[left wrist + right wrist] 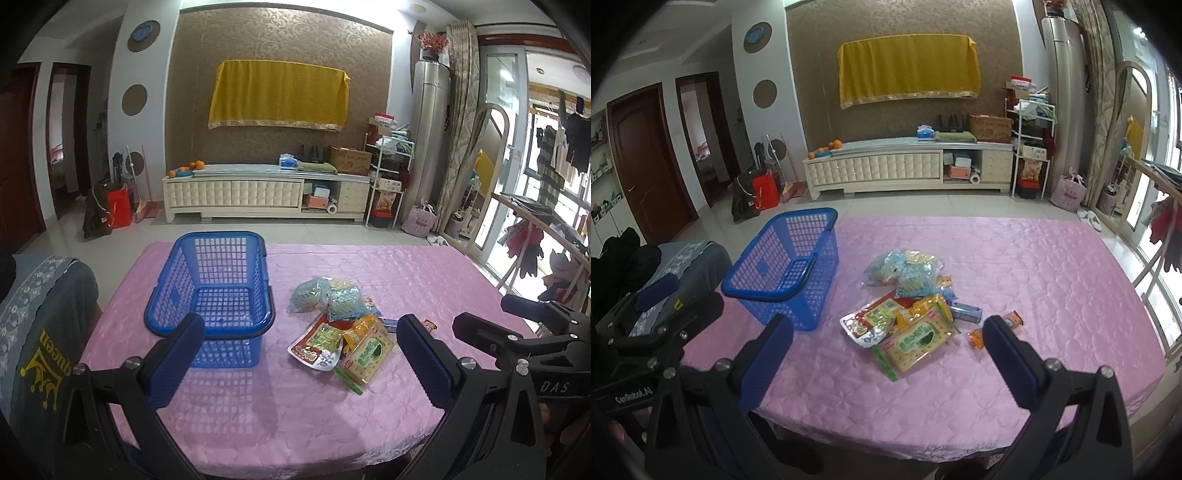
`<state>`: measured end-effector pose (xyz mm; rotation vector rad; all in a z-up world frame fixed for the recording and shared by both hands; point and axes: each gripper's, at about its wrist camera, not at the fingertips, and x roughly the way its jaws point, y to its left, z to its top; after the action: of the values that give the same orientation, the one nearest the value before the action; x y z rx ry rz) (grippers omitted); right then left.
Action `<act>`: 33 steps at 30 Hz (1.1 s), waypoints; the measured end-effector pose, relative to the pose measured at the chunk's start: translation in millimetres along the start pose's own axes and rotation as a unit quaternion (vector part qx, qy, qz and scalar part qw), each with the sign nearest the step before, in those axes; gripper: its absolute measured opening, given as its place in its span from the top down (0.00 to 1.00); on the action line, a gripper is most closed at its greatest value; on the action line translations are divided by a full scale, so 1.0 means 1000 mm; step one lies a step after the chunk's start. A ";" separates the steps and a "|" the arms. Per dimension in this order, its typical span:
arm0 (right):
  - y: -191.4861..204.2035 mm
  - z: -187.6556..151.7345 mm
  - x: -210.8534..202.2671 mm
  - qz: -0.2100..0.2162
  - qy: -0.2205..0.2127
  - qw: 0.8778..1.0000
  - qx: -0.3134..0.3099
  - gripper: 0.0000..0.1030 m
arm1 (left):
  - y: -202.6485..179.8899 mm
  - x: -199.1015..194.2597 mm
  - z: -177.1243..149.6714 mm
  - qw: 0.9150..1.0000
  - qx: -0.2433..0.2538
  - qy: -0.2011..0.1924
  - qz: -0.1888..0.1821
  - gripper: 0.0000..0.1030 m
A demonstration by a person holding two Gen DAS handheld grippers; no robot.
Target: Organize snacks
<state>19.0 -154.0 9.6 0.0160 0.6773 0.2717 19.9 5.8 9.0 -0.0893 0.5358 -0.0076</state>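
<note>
A blue plastic basket (218,284) (786,266) stands empty on the left part of the pink tablecloth (424,280) (1015,266). To its right lies a heap of snack packets (343,325) (908,314): pale blue and yellow bags at the back, a green-and-yellow cracker pack (916,345) in front. Two small orange sweets (995,328) lie apart at the right. My left gripper (299,332) hangs open above the near table, empty. My right gripper (886,332) is open and empty too, short of the heap. Each gripper shows at the other view's edge.
A chair back draped with a grey cloth (40,325) stands at the table's left. Beyond the table are a tiled floor, a white TV cabinet (266,192) and a metal shelf rack (388,177). A clothes drying rack (546,229) is at the right by the window.
</note>
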 end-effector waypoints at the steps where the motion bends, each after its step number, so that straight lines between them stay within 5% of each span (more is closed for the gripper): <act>1: -0.003 0.002 0.002 -0.001 0.001 1.000 0.002 0.00 | -0.003 0.004 0.004 1.000 0.005 0.003 -0.001 0.00; 12: -0.058 0.023 0.035 -0.023 0.014 0.999 0.039 0.00 | -0.033 0.070 0.039 0.997 0.056 0.040 -0.030 0.00; 21: -0.118 0.008 0.084 -0.049 0.068 0.993 0.089 0.00 | -0.061 0.135 0.041 0.987 0.116 0.096 -0.052 0.00; 33: -0.163 -0.039 0.134 -0.078 0.147 0.978 0.129 0.00 | -0.100 0.216 -0.007 0.950 0.190 0.219 -0.114 0.00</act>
<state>134.5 -279.8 -120.2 0.1718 0.9996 0.0317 203.6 -101.3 -98.5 0.2338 0.9559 -0.3636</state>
